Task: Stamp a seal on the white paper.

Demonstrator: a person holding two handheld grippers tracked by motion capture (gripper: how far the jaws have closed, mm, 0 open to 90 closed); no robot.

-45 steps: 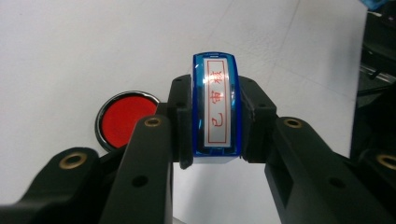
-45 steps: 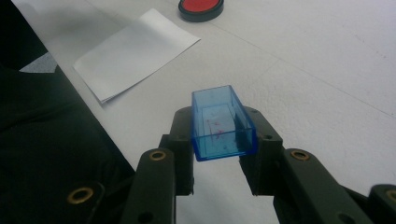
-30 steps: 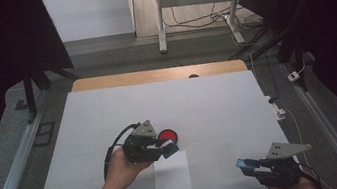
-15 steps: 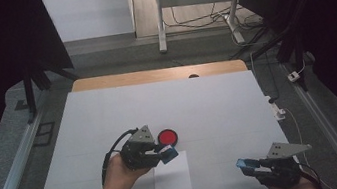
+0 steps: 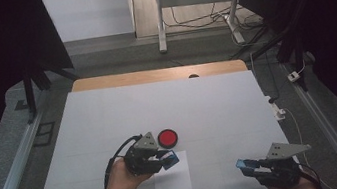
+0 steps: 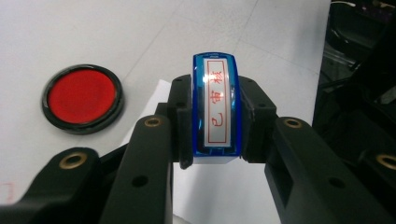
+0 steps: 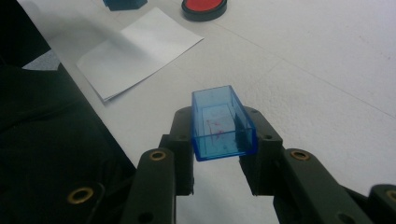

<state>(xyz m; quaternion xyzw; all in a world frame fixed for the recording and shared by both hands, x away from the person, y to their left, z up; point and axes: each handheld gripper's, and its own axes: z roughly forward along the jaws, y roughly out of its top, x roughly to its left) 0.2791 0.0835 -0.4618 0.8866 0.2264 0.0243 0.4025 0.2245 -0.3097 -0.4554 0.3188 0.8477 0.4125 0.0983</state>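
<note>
Work in hand: stamping a sheet of paper, judged from the parts held and laid out.
Left gripper (image 5: 168, 159): jaws closed partway on the stamp (image 6: 216, 108), which sits clamped between the two pads with its printed red characters facing the gripper's own camera.
Stamp's long axis: it runs along the jaws, pointing away from the hand toward the right of the table in the high view.
Right gripper (image 5: 246, 166): jaws closed partway on the blue cap (image 7: 223, 123), a clear open-topped box held at the near right corner of the table, well apart from the other things.
Ink pad (image 5: 167, 137): round, red, in a black rim, just beyond the left gripper on the far side; in the left gripper view it lies to the left of the stamp.
Paper (image 5: 173, 184): a white sheet lying flat on the white table (image 5: 109, 118), on the near side of the stamp and just below the jaw tips.
Key relation: the stamp hangs between ink pad and paper, pad on the far side and paper on the near side.
Nearer hand: the left, by a wide margin, for both pad and paper.
Contact: whether the stamp's face touches the paper cannot be told.
</note>
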